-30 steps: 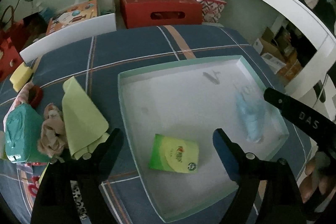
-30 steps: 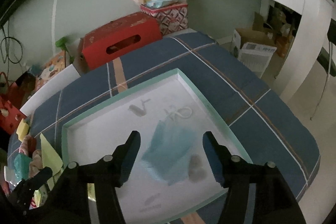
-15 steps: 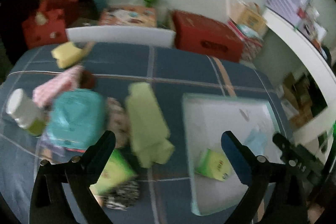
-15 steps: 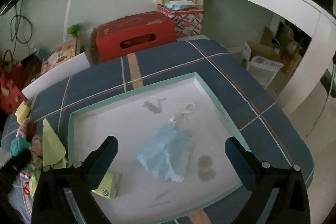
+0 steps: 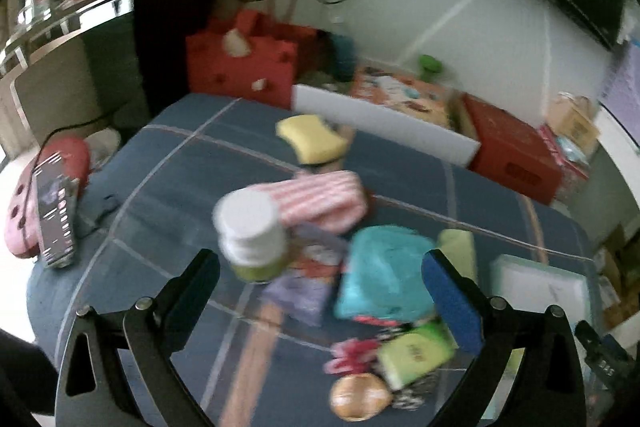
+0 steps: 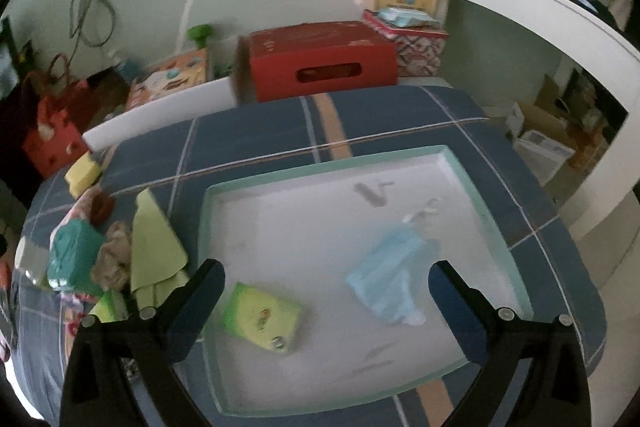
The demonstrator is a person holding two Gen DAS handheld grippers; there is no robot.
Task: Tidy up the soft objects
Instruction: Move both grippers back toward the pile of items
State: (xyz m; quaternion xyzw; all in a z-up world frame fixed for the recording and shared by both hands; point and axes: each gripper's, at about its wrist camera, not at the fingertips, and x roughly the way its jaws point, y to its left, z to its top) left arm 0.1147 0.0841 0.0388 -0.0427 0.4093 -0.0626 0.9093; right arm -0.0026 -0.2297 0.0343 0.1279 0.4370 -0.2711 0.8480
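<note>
My left gripper (image 5: 320,267) stands open above a pile on the blue plaid cloth. The pile holds a white-capped bottle (image 5: 248,231), a pink striped cloth (image 5: 320,199), a teal pack (image 5: 384,271), a purple pack (image 5: 304,285), a green tissue pack (image 5: 416,359) and a yellow sponge (image 5: 312,139). My right gripper (image 6: 326,275) hangs open over the white tray (image 6: 320,171). In the tray lie a blue face mask (image 6: 394,283) and another green tissue pack (image 6: 262,315). Neither gripper touches anything.
A light green cloth (image 6: 154,251) and a beige cloth (image 6: 114,255) lie left of the tray. A red box (image 6: 320,59) and a white board (image 6: 160,111) stand behind the table. A remote (image 5: 54,215) rests on a pink cushion off the left edge.
My left gripper swung left from the tray to over the pile and rolled. Both grippers opened wider; the green pack and the blue mask stay lying in the tray.
</note>
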